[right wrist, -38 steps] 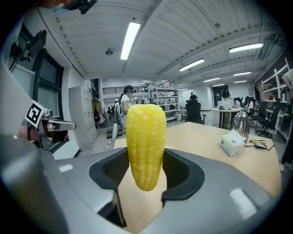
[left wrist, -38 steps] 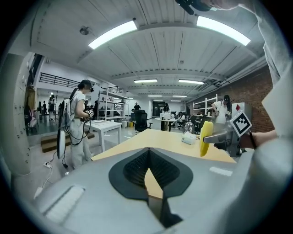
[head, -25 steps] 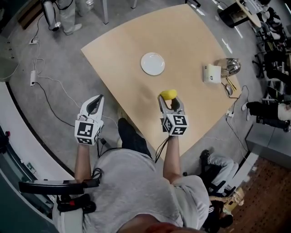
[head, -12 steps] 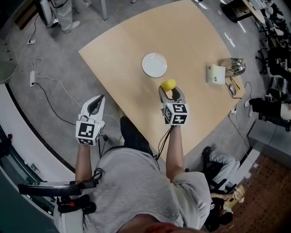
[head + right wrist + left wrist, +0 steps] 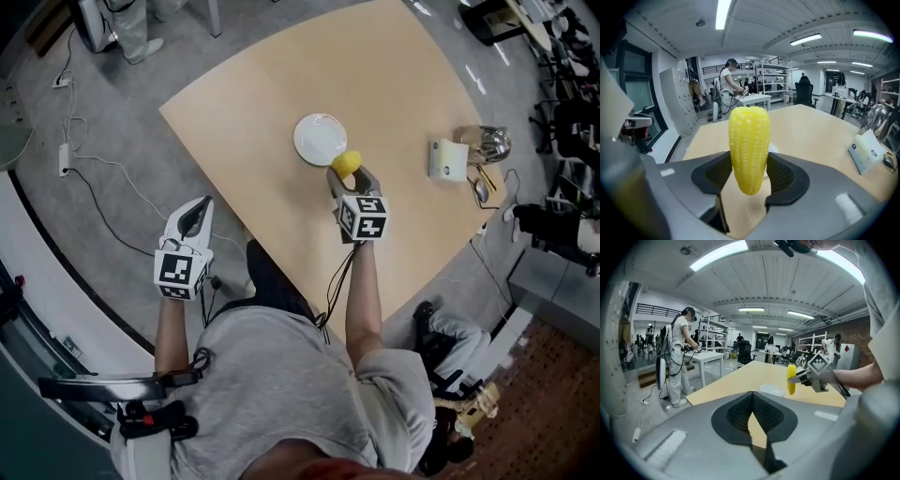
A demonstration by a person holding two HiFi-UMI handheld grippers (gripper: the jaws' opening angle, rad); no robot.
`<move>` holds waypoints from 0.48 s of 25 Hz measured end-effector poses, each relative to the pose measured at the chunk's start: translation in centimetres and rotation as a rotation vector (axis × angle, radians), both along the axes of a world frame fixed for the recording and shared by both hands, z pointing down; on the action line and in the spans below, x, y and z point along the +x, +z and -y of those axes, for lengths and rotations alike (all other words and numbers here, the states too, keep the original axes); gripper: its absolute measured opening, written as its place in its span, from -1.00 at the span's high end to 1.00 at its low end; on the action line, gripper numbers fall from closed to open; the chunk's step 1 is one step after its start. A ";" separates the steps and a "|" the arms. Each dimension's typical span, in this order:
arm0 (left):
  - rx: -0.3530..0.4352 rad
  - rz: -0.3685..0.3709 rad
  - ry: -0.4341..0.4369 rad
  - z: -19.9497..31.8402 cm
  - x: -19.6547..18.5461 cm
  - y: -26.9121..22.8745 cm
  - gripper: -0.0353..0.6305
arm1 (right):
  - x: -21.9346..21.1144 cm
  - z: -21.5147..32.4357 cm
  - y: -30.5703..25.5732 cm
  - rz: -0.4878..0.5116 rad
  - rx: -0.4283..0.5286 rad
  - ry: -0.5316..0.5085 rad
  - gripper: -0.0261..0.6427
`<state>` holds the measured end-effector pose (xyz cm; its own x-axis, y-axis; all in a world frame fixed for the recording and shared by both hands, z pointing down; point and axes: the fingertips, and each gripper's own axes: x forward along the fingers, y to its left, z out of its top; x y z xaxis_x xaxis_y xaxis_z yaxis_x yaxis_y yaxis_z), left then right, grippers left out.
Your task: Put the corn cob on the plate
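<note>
1. At the near side, off the table's edge at about 8 o'clock from the plate, our left gripper [image 5: 194, 214] hangs over the grey floor. Its jaws are closed on each other with nothing between them, and it has no part in this step.
2. Over the table [image 5: 394, 84], our right gripper [image 5: 348, 176] has its jaws clamped on the corn cob [image 5: 347, 164]. The right gripper view shows the cob upright, pinched around its lower half, with its blunt lower tip hanging below the pads and clear of the wood.
3. From overhead the cob sits at the rim of the white plate [image 5: 317, 137], at about 5 o'clock. We judge the carry nearly finished and the placing not yet done.
4. The next move calls for a short reach toward 11 o'clock to centre the cob over the plate. Then we lower it, tip it onto its side and open the jaws. A round cob on a shallow plate may roll, so a low release seems wise.
5. The plate is empty, with bare tabletop on every side. The nearest edge runs past its 8 o'clock side.
6. Farther off, at 3 o'clock, a white box [image 5: 447, 159] and a shiny metal vessel [image 5: 487, 142] stand well apart from our path.
</note>
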<state>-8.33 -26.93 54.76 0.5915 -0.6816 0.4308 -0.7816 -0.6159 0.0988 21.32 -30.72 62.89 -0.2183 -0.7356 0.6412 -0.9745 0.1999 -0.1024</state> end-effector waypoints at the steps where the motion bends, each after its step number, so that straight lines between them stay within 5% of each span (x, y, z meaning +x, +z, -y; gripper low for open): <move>1: -0.003 -0.001 0.000 0.1 0.0 0.1 0.83 | 0.0 0.4 0.3 0.000 -0.007 -0.001 0.22; 12: -0.036 -0.001 0.002 1.7 0.5 1.3 0.83 | -0.1 3.5 2.9 -0.017 -0.087 -0.020 0.22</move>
<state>-7.79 -28.58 56.03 0.5933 -0.6646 0.4542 -0.7803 -0.6133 0.1220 21.19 -34.23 65.82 -0.2211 -0.6726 0.7062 -0.9721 0.2106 -0.1037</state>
